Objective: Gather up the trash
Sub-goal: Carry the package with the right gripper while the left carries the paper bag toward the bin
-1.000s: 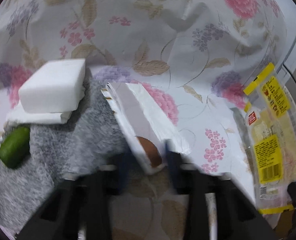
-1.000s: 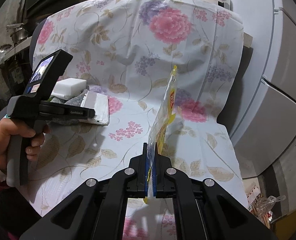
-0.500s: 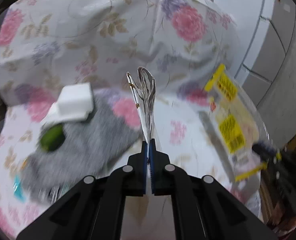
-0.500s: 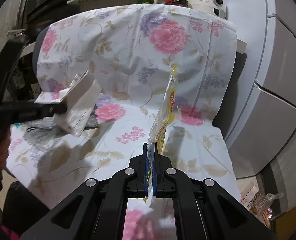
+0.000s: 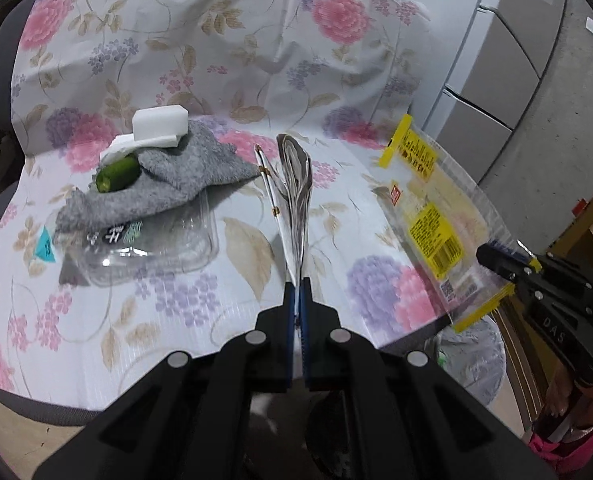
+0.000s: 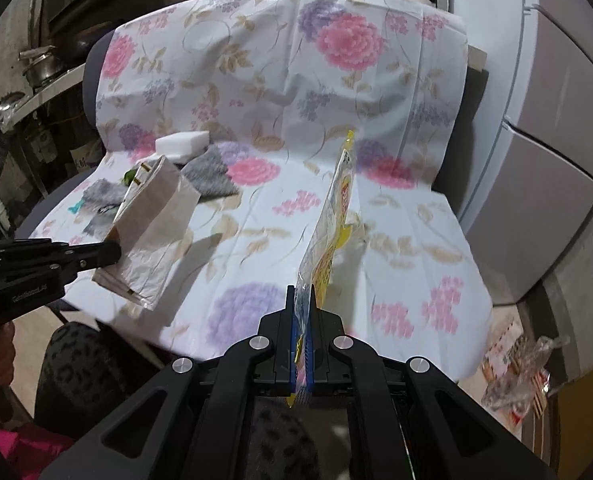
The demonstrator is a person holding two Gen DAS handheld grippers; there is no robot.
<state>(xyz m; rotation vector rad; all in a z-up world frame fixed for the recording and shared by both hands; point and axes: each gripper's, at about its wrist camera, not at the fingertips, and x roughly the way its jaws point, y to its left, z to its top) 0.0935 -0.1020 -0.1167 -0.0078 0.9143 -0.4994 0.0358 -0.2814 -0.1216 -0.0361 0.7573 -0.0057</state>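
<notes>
Two items lifted. Left hand-held gripper [image 5: 295, 292] clamped on white paper bag [image 5: 292, 200], held edge-on above floral-covered seat [image 5: 176, 300]. Right hand-held gripper [image 6: 303, 312] clamped on yellow-labelled clear wrapper [image 6: 332, 232], at 3 o'clock of bag. Grey towel [image 5: 168, 184], cucumber piece [image 5: 116, 170], white sponge [image 5: 160, 124], clear plastic tray [image 5: 156, 248] lie at 10 o'clock.

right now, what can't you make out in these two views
- Left wrist view: the clear plastic clamshell tray is partly buried under the grey fuzzy cloth; its label is unreadable.
- Right wrist view: the yellow-edged clear food wrapper shows edge-on, print illegible.
- Right wrist view: the white paper bag hides the seat behind it.
</notes>
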